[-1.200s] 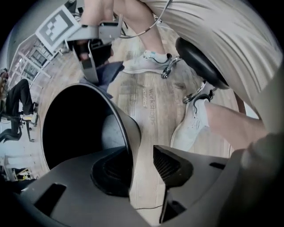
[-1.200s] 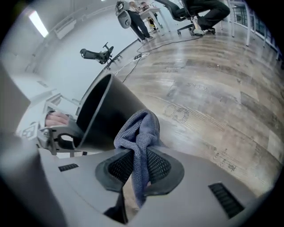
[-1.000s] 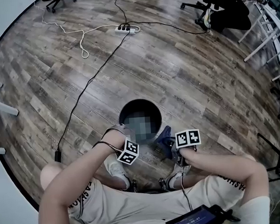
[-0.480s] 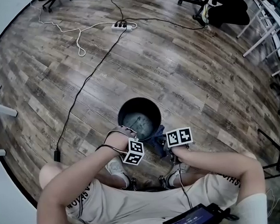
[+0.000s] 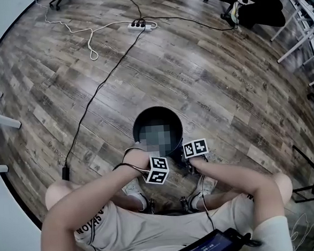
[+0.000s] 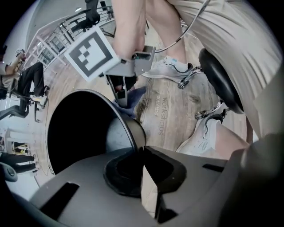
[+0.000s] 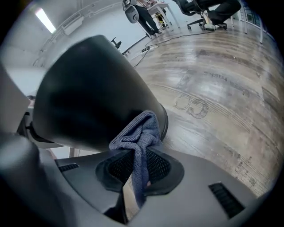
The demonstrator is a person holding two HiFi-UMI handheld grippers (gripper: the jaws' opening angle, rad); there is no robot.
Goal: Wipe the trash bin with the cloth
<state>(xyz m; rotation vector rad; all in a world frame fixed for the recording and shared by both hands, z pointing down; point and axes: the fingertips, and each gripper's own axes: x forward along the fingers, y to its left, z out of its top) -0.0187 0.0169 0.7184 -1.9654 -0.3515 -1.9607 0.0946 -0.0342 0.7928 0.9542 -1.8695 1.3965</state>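
Left gripper [image 6: 141,151] just clamped trash bin [image 6: 119,135] rim; right gripper [image 7: 135,165] pinches cloth [image 7: 140,131].

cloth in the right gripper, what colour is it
Blue-grey. The cloth shows best in the right gripper view.

The black round trash bin [image 5: 156,109] stood on the wood-plank floor [image 5: 223,80] just before my white sneakers [image 5: 134,191]. My left gripper [image 6: 141,153] sat astride its near rim; to its right, my right gripper [image 7: 137,170] held the blue-grey cloth [image 7: 140,131] against the bin's outer wall.
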